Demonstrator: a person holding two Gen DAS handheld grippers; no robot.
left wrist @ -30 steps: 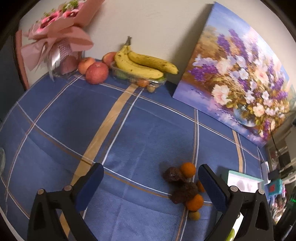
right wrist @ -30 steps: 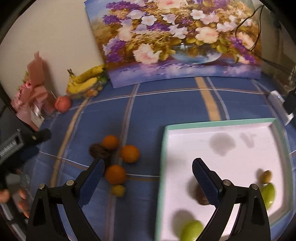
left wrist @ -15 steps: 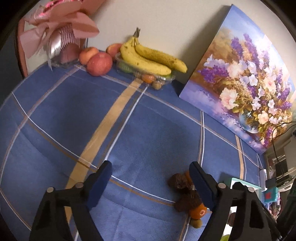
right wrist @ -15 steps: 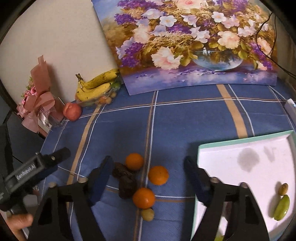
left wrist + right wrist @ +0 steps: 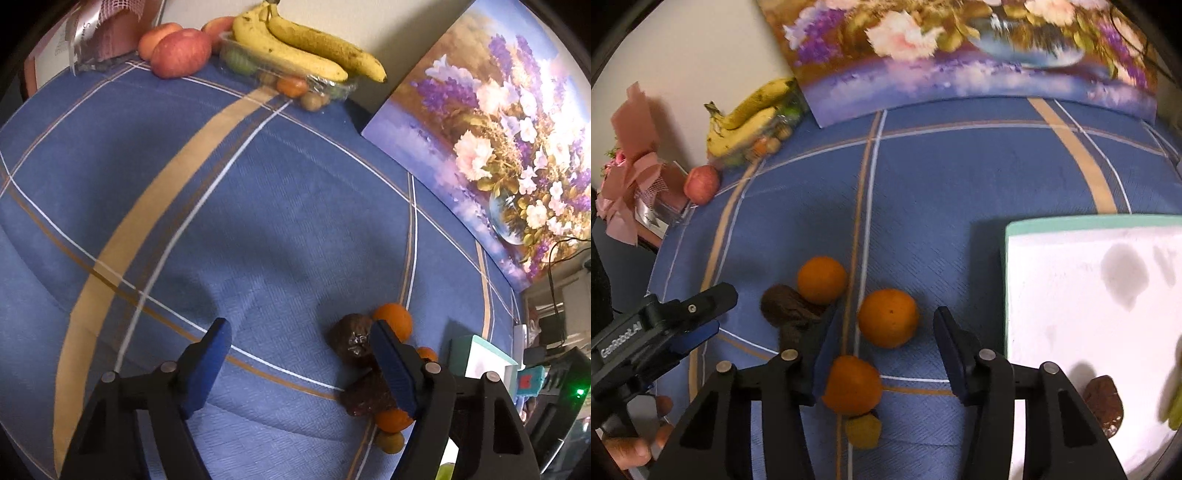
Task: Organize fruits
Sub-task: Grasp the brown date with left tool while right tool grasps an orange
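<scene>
The right gripper hangs open over the loose fruit on the blue tablecloth, its jaws framing one orange. The likely next move: lower, close, carry it to the white tray. The left gripper waits open nearby.

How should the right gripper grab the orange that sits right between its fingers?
Grip the orange across its round middle, coming straight down from above. The right gripper is open and already lined up with it. Its right side is free cloth, but another orange and dark fruit crowd the left and near sides, so keep the fingers level.
</scene>
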